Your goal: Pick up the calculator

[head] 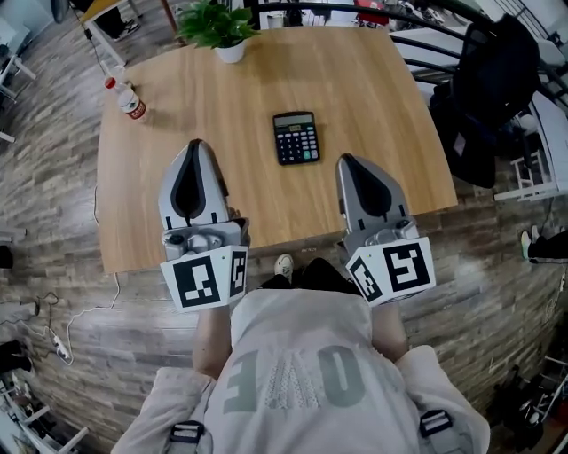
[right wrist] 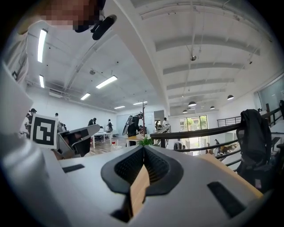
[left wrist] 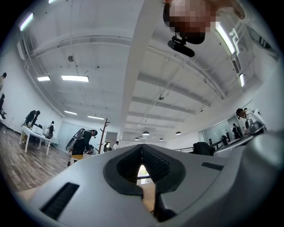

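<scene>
**Setting.** An open-plan room is shown, laid with a grey wood-plank floor (head: 53, 204). A light wooden desk (head: 382, 106) with rounded corners is stood on it. A white ceiling with strip lights is recorded in both gripper views.

**Nearest the camera.** A pale shirt (head: 302, 372) on the person is seen at the bottom of the head view. A shoe (head: 283, 265) is shown on the floor at the desk's near edge.

**Left gripper (head: 196, 147).** It is held over the near left part of the desk and pointed away from the person. A marker cube (head: 206, 278) is carried at its rear. In the left gripper view its fingers (left wrist: 156, 160) are seen meeting at the tips, and nothing is gripped between them.

**Right gripper (head: 347, 162).** It is held over the near right part of the desk, roughly parallel to the left one. Its own marker cube (head: 395, 270) is carried at the rear. Its fingers (right wrist: 155, 166) are drawn fully together and nothing is clamped; only the desk top is glimpsed below the tips.

**Calculator (head: 295, 137).** It is black and laid flat and face up near the desk's middle. It is placed beyond the two grippers and between them, nearer the right one. It is touched by neither.

**Bottle (head: 127, 97).** It is of clear plastic with a red cap and a red label. It is stood, apparently upright, near the desk's far left corner.

**Potted plant (head: 217, 25).** It is green-leaved and set in a white pot at the desk's far edge.

**Dark bag (head: 484, 97).** It is hung off the desk's right side, beside black railings.
</scene>
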`<state>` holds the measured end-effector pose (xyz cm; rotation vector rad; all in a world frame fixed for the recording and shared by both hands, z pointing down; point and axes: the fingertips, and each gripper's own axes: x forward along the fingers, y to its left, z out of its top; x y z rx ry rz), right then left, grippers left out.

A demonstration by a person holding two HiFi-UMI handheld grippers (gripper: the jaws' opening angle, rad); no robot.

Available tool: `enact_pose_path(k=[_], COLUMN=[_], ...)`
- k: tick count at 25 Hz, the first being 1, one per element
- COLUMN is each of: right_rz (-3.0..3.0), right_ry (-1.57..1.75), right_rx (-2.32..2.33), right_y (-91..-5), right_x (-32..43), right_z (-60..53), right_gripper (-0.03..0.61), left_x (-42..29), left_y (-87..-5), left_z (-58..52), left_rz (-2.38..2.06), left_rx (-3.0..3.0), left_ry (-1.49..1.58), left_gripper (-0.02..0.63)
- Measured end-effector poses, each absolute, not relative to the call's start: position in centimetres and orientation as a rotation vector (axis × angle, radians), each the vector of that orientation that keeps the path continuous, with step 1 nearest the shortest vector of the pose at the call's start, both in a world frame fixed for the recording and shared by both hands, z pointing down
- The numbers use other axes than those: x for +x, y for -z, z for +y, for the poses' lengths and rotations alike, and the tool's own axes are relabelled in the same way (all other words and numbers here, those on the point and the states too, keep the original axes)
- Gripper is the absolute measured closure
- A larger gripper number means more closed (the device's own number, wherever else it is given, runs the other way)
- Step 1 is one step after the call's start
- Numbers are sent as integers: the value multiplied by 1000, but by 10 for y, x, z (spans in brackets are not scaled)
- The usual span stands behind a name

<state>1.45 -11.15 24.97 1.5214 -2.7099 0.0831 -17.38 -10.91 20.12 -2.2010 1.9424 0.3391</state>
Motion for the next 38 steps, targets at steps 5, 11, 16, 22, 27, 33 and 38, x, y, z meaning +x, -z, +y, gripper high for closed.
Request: enact_pose_path(k=[5, 11, 16, 22, 27, 33, 38], right_rz=[-2785, -2874, -2890, -2884, -2873, -2879, -2920], right_ry=[-127, -139, -129, -179, -183, -115, -149], right_rx=[1501, 1379, 1310, 1270, 1247, 1170, 872], right_y=[-246, -241, -243, -255, -258, -254, -242], right_x=[22, 29, 48, 65, 64, 59, 39], right_z=[-134, -164, -188, -204, -221, -240, -256], right_gripper=[560, 558, 559, 558, 559, 558, 297], left_x=[-170, -159, -144, -128, -126, -134, -144], left_y=[-203, -190, -187, -196, -190, -194, -200], left_z=[-120, -129, -145, -155, -175, -191, -197], left_rz=[1991, 2039, 2087, 2144, 2099, 2066, 2062], left_rx=[-2149, -2029, -1957, -1943, -1961, -1989, -2014], left_ry=[-325, -316, -312, -275, -254, -240, -257], left_gripper=[604, 604, 604, 604, 604, 604, 604])
